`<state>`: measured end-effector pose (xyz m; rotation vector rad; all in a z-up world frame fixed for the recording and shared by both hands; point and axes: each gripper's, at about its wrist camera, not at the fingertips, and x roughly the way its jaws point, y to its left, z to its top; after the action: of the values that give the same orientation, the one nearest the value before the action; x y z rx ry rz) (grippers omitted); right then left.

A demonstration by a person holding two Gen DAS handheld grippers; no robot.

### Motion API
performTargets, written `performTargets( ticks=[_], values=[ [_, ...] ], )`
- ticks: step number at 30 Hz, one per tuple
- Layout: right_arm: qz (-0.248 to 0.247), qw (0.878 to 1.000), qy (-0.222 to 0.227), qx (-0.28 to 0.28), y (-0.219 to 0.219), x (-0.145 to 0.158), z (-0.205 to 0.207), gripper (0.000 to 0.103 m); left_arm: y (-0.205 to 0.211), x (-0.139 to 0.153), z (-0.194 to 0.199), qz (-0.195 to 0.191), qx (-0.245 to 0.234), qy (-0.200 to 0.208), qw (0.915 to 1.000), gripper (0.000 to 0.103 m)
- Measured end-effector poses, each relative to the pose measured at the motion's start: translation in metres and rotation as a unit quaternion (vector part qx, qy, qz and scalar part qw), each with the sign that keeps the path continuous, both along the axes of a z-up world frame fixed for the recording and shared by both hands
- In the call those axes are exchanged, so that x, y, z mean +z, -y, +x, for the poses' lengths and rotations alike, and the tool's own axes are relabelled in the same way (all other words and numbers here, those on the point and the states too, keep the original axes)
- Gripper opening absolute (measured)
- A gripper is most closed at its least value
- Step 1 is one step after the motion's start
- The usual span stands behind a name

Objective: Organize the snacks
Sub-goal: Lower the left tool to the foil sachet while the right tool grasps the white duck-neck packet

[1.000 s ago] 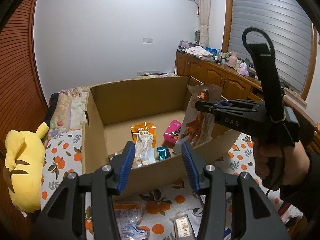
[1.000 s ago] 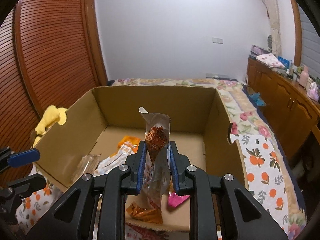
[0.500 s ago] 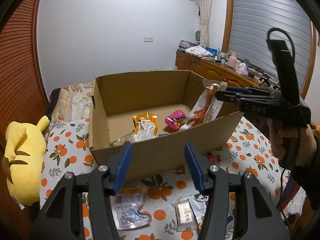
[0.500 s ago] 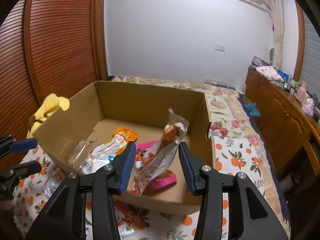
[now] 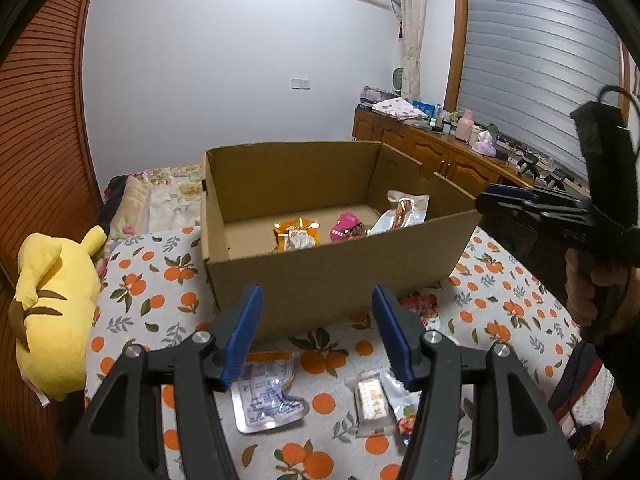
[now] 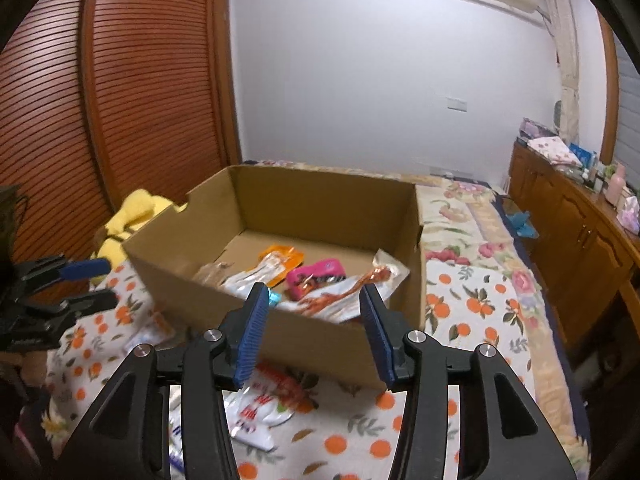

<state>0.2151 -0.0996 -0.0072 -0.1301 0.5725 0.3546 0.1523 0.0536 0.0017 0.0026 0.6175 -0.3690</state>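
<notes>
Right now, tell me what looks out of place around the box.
Several snack packets lie loose on the cloth in front of the box, not inside it. In the box, the long packet leans askew against the right wall. Both tongs are open and empty.

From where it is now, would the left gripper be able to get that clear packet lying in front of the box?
Probably yes. The left gripper is open and empty, the clear packet lies flat on the cloth just below it, outside the box, with nothing on top.

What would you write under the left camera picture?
Open left gripper hovers over snack packets in front of the cardboard box.
</notes>
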Motion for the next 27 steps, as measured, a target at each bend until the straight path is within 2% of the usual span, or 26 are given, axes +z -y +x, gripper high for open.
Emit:
performTargets(
  ticks=[8,17,27],
  values=[
    [-0.008,0.999,-0.036,0.023,-0.014,-0.026,-0.018,0.056,-0.013,-0.029,-0.003,0.007,0.013,-0.03,0.9995,0.058],
    [-0.031,0.995,-0.089,0.029,-0.032,-0.073,-0.009,0.059,-0.019,-0.077,0.007,0.019,0.031,-0.088,0.9954,0.058],
    [-0.023,0.991,-0.128,0.014,-0.036,-0.104,0.012,0.059,-0.028,-0.095,0.023,-0.003,0.048,-0.124,0.9911,0.058]
  ],
)
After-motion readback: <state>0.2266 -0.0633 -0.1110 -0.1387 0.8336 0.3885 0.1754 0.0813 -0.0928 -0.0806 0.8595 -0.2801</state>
